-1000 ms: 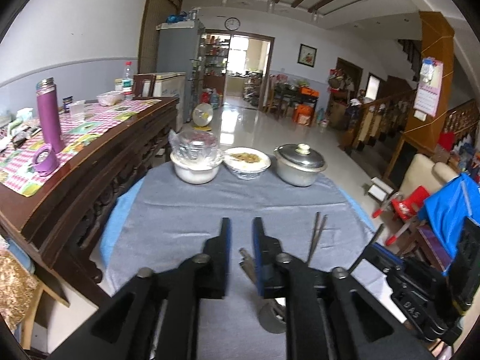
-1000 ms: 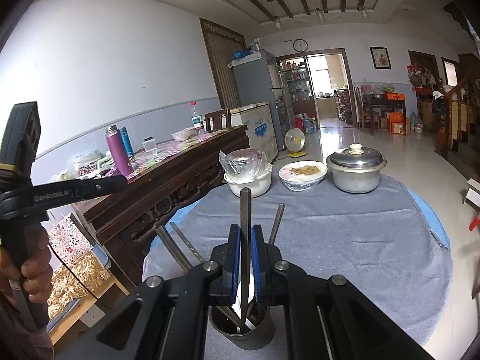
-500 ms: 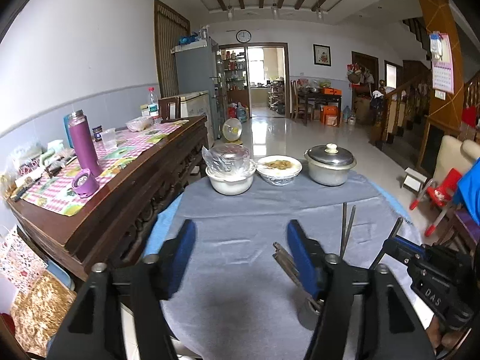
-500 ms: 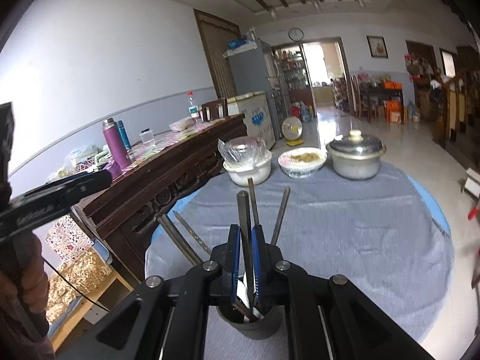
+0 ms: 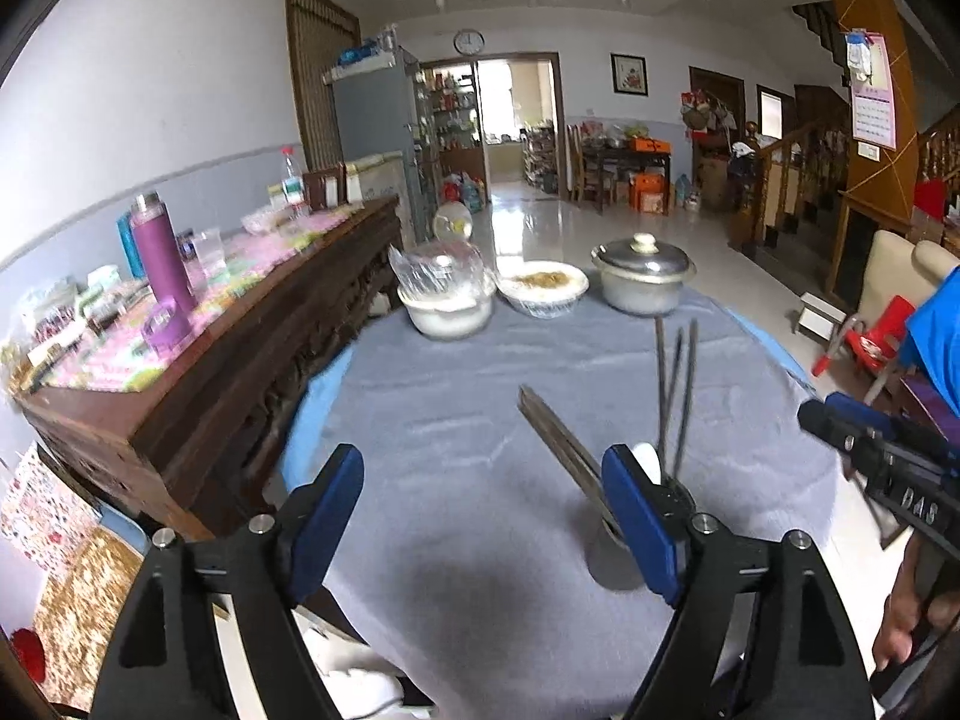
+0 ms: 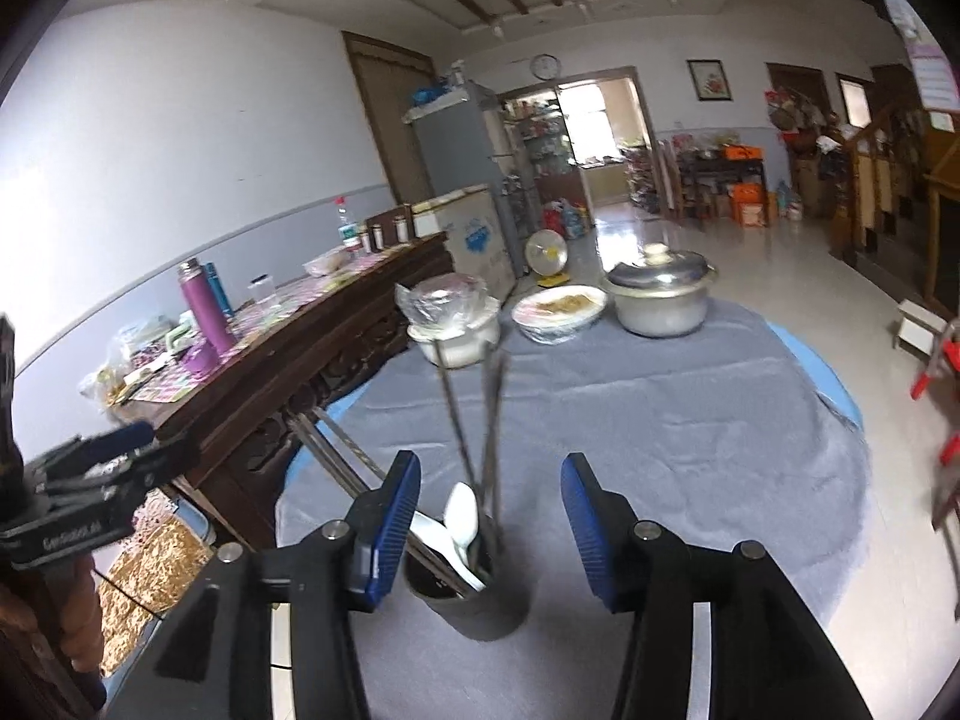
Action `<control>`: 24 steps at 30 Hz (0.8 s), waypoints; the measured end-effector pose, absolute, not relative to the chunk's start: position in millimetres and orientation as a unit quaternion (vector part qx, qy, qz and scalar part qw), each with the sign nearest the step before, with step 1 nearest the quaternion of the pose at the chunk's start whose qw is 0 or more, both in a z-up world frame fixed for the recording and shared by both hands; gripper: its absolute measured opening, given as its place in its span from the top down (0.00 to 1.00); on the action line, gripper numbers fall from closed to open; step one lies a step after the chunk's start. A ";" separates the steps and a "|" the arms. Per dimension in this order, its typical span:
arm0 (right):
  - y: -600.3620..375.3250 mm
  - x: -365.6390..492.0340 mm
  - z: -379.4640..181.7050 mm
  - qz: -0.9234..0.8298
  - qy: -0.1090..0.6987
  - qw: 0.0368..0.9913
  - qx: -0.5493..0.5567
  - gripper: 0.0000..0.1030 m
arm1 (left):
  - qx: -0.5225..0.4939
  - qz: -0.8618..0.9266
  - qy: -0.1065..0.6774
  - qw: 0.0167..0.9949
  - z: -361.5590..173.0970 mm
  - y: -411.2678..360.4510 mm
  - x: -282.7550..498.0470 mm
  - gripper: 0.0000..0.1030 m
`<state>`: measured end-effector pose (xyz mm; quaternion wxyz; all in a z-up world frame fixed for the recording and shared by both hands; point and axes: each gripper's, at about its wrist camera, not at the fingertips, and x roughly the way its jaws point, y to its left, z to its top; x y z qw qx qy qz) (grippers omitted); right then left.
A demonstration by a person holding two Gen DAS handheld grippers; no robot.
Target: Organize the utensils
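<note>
Judging from how things lie, the sorting looks all but finished: the utensils stand gathered in a dark cylindrical holder (image 6: 474, 594) near the front edge of the round worktop (image 6: 690, 420), and no loose cutlery shows anywhere else on the cloth. The right tongs (image 6: 489, 531) are spread wide and pinch nothing, their blue ribbed pads either side of the holder, the left pad close beside its rim though contact cannot be told. The left tongs (image 5: 483, 516) are likewise spread and empty above bare cloth, with the holder partly hidden behind their right-hand pad. Inside the holder, thin dark chopsticks (image 6: 480, 420) rise nearly upright and fan apart at the tips, two flat metal handles (image 6: 336, 456) lean far out to the left over the rim, and glossy white spoons (image 6: 462, 513) rest bowl-up against the edge. What may be left is small, perhaps straightening the leaning handles. The cloth is a soft, matte grey fabric with light creases, laid over a blue underlayer that peeks out at the rim. At the far side sit a white bowl under crinkled clear plastic (image 6: 453, 318), a shallow dish of food (image 6: 561, 312) also wrapped in film, and a dull, brushed-metal lidded pot (image 6: 660, 294) with a knob.
</note>
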<state>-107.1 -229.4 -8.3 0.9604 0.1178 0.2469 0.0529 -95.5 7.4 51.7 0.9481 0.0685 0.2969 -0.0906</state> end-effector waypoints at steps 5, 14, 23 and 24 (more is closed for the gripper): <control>-236.7 -115.3 -20.9 0.032 0.265 0.955 0.129 0.49 | 0.054 -0.101 0.348 0.930 16.7 5.7 -99.9 0.19; -211.9 -123.7 -24.5 0.029 0.263 0.957 0.122 0.45 | 0.053 -0.067 0.353 0.932 5.0 0.9 -101.5 0.19; -193.7 -122.0 -33.2 0.037 0.280 0.952 0.123 0.45 | 0.055 -0.050 0.347 0.935 1.8 2.4 -93.6 0.19; -192.9 -120.8 -33.5 0.038 0.281 0.951 0.122 0.44 | 0.057 -0.050 0.346 0.935 1.7 1.6 -93.5 0.19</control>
